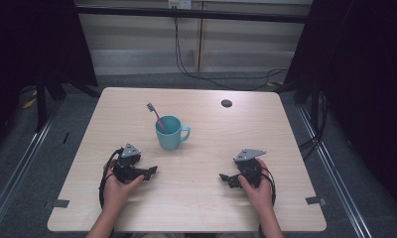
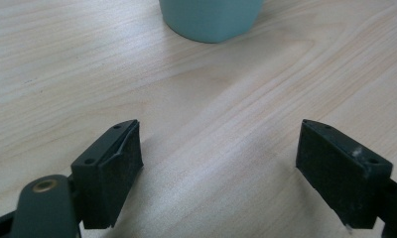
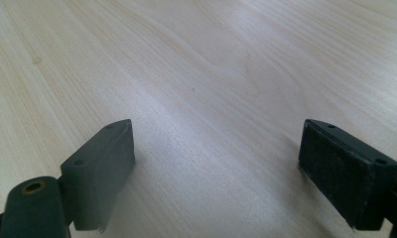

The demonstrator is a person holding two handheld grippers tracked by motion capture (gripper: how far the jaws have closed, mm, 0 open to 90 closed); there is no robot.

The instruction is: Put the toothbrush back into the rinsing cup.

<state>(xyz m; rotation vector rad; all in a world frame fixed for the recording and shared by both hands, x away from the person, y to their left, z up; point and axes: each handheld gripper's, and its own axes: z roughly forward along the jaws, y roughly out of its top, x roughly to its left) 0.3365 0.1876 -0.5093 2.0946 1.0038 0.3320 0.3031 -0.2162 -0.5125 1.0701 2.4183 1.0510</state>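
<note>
A teal mug point(image 1: 170, 132) stands upright near the middle of the wooden table point(image 1: 137, 106), handle to the right. A pink-handled toothbrush point(image 1: 155, 114) leans in it, bristles up and to the left. My left gripper point(image 1: 151, 172) rests on the table in front of the mug and to its left, open, nothing between its jaws; the left gripper view has the mug's base point(image 2: 210, 20) ahead of that gripper point(image 2: 219, 168). My right gripper point(image 1: 225, 178) lies in front of the mug and to its right, open over bare wood point(image 3: 216, 173).
A small dark round grommet point(image 1: 227, 103) sits in the tabletop at the back right. Cables hang behind the table's far edge. Tape marks show on the front corners of the table.
</note>
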